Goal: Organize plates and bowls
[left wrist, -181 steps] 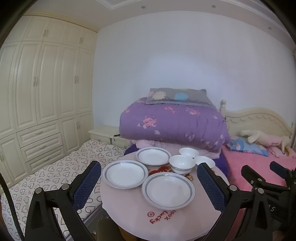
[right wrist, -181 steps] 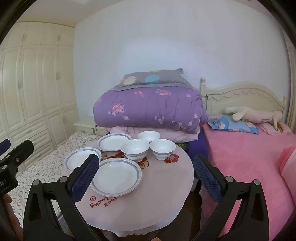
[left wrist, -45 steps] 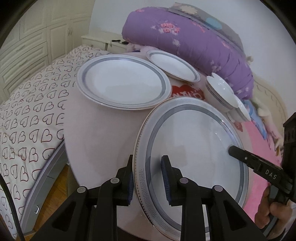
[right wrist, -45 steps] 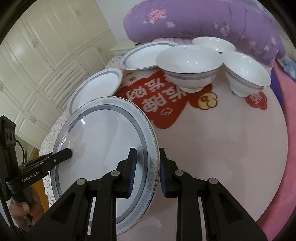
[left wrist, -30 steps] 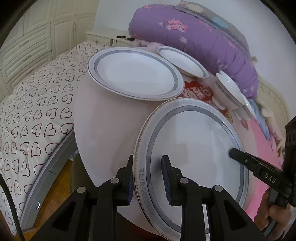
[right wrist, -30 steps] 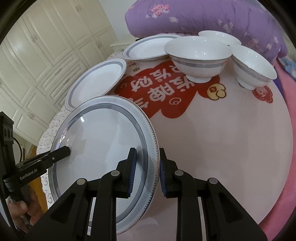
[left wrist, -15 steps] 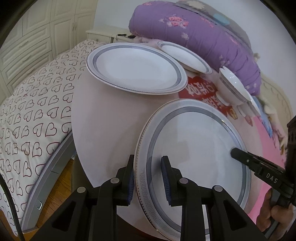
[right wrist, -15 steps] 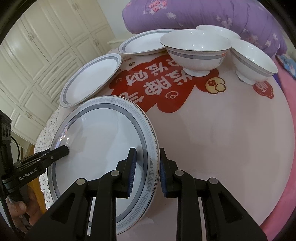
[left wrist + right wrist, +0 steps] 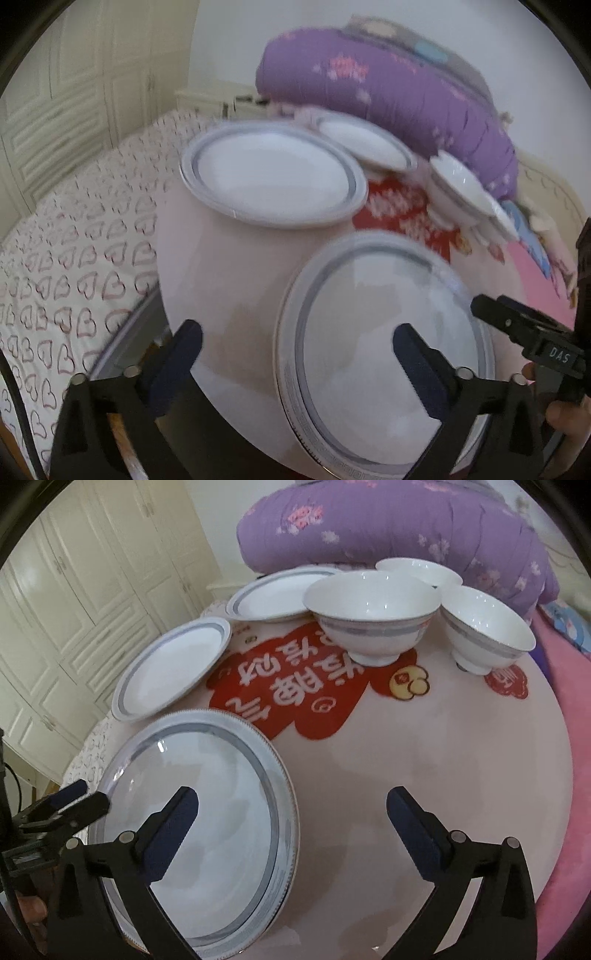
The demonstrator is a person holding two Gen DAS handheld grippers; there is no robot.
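Now both released — left gripper (image 9: 295, 354) and right gripper (image 9: 291, 814) jaws just sprang wide, big plate (image 9: 199, 819) lying lower left on table (image 9: 424, 760); next — probably regrip for stacking.

The large plate (image 9: 207, 812) and bowls (image 9: 371, 605) looked like glossy glazed ceramic. The round table (image 9: 424, 746) wore a smooth, matt pink cloth. The quilt (image 9: 406, 524) was soft purple fabric.

Both wrist views close, angled down over the round table (image 9: 461, 760), sharing the near plate (image 9: 373, 332) (image 9: 207, 812) from opposite sides
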